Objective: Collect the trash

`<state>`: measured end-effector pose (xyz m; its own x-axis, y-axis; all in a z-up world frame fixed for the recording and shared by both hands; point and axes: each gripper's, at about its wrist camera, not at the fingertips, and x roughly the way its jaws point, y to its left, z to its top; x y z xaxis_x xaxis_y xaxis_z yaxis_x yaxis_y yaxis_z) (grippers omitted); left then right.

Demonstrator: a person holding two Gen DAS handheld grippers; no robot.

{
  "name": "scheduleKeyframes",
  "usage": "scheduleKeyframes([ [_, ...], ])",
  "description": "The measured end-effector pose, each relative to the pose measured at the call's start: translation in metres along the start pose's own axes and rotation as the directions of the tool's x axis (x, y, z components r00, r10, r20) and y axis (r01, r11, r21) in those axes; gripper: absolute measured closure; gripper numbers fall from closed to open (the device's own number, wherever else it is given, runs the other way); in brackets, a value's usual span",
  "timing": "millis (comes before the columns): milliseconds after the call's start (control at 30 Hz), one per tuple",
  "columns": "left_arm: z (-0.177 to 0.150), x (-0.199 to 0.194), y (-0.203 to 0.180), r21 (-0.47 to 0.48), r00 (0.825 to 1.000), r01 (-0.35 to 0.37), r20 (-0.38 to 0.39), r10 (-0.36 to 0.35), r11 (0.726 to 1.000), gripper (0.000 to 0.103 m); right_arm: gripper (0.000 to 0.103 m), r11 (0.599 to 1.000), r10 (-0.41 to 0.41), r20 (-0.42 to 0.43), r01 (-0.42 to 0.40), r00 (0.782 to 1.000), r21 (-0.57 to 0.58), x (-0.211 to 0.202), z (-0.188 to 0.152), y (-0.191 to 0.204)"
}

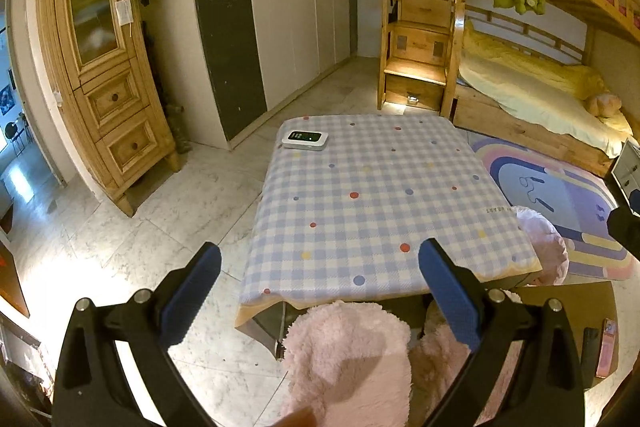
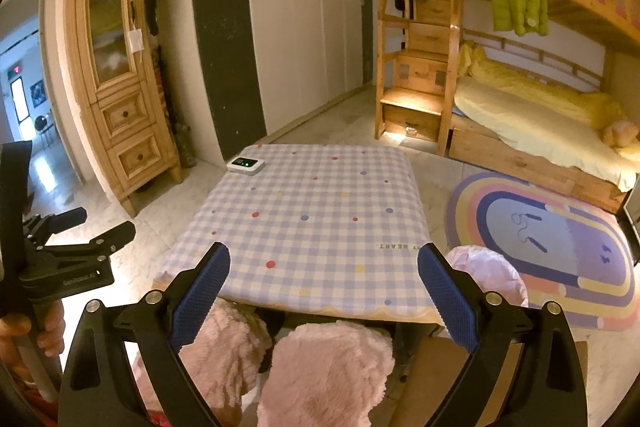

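Observation:
A small table with a blue checked, dotted cloth [image 1: 380,195] [image 2: 312,227] stands in front of me. I see no loose trash on it. A bin lined with a pale pink bag [image 1: 544,247] [image 2: 492,275] stands on the floor at the table's right side. My left gripper [image 1: 320,291] is open and empty, held above the table's near edge. My right gripper [image 2: 324,291] is open and empty, also above the near edge. The left gripper's body also shows at the left of the right wrist view [image 2: 68,263].
A small white device with a green display [image 1: 305,139] [image 2: 245,165] lies on the table's far left corner. Pink fluffy slippers [image 1: 352,363] [image 2: 324,375] are below the near edge. A wooden cabinet [image 1: 104,67], white wardrobe [image 1: 296,7], bunk bed [image 1: 532,87] and rainbow rug [image 2: 548,247] surround the table.

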<state>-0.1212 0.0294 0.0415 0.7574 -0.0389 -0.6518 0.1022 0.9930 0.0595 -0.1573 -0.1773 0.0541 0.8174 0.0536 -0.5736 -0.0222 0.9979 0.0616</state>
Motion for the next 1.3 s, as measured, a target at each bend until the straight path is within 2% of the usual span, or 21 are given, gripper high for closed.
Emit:
scheduleKeyframes([
  [1300,-0.001,0.006,-0.007,0.016,1.000,0.000,-0.010,0.000,1.000,0.007,0.009,1.000,0.013,-0.002,-0.013,1.000,0.028,0.001,0.005,-0.012],
])
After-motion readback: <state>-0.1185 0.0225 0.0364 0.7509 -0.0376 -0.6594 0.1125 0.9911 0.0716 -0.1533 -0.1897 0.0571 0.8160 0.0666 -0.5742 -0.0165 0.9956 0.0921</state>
